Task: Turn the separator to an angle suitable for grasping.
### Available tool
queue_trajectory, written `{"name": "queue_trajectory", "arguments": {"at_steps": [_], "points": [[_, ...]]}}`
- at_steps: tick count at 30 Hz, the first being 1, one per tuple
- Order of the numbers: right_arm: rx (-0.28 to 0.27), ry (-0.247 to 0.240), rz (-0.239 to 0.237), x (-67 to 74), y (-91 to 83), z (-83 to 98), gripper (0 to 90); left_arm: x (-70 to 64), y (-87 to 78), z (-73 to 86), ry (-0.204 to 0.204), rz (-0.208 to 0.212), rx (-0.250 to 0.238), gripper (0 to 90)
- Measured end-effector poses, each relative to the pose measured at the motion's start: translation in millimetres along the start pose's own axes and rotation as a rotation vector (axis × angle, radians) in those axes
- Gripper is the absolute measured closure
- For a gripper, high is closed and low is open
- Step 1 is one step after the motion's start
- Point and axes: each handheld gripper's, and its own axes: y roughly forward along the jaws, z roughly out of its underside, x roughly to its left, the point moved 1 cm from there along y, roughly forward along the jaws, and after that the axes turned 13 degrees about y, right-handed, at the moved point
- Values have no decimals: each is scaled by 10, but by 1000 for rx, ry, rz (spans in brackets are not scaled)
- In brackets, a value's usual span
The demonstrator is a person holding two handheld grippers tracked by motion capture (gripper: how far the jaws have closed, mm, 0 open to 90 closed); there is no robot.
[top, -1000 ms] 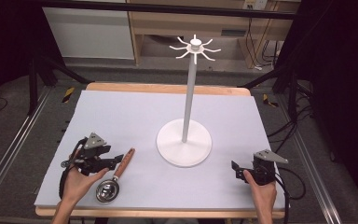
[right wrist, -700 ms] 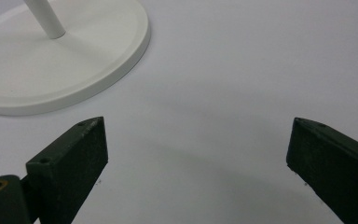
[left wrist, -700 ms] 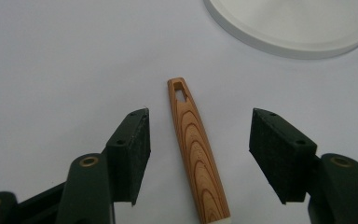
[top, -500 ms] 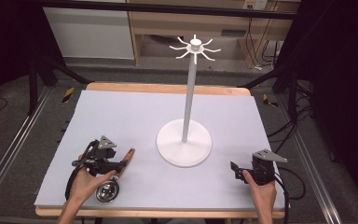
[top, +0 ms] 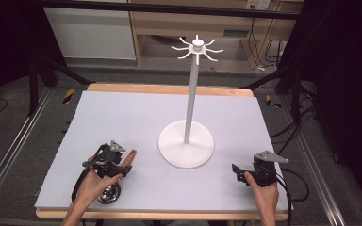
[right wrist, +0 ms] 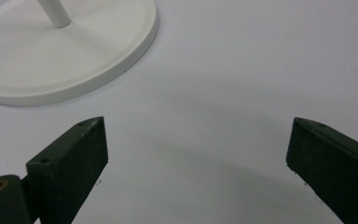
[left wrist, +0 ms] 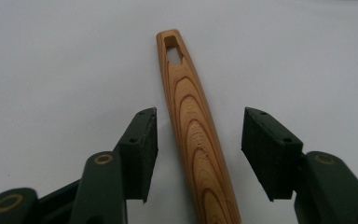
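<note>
1. The utensil lies flat on the grey table (top: 122, 117), near its front-left corner. Its wooden handle (left wrist: 193, 135) points away toward the white stand (top: 186, 141); its metal head (top: 109, 193), a round bowl or cup shape, sits nearest the person. The exact type cannot be told.

2. The left claw (left wrist: 198, 154) is low over the utensil and straddles the handle. Its jaws have just been closing. In the left gripper view a gap shows on both sides of the wood, so the pads (left wrist: 142, 149) are not yet pressing. Not a grip yet.

3. The right claw (right wrist: 196, 158) stands wide open with nothing between its jaws, resting near the front-right of the table, just beside the stand's round base (right wrist: 74, 56).

4. Handling judgement: the handle looks stiff, smooth hardwood and tapers toward the slotted hanging hole (left wrist: 172, 46) at the far end. It is probably light at that end, with the weight in the metal head. Not fragile. The finish may be slick, and a tapered section can squirt out of flat pads.

5. Where to take hold: across the thicker mid-handle, roughly where the jaws now stand, squeezing on the two side faces. Leave the hole end free, presumably for one of the hooks (top: 197, 47) at the top of the stand. Expect the head end to droop on lifting.
</note>
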Motion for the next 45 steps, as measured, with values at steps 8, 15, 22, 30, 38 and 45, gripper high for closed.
{"name": "queue_trajectory", "arguments": {"at_steps": [8, 15, 22, 30, 38, 45], "points": [[10, 1, -1, -4, 3, 3, 60, 4, 61, 20, -15, 28, 24, 562], [13, -1, 0, -10, 11, 6, 60, 14, 69, 30, -30, 22, 29, 603], [17, 4, -2, -8, 12, 8, 60, 35, 74, 22, -57, 37, 39, 609], [25, 9, -6, -19, 13, 10, 60, 79, 40, 27, -84, 76, 55, 662], [29, 8, -11, -18, 19, 12, 61, 46, 43, 17, -63, 71, 61, 669], [30, 13, -14, -24, 14, 7, 62, 28, 66, -19, -39, 62, 48, 606]]}}
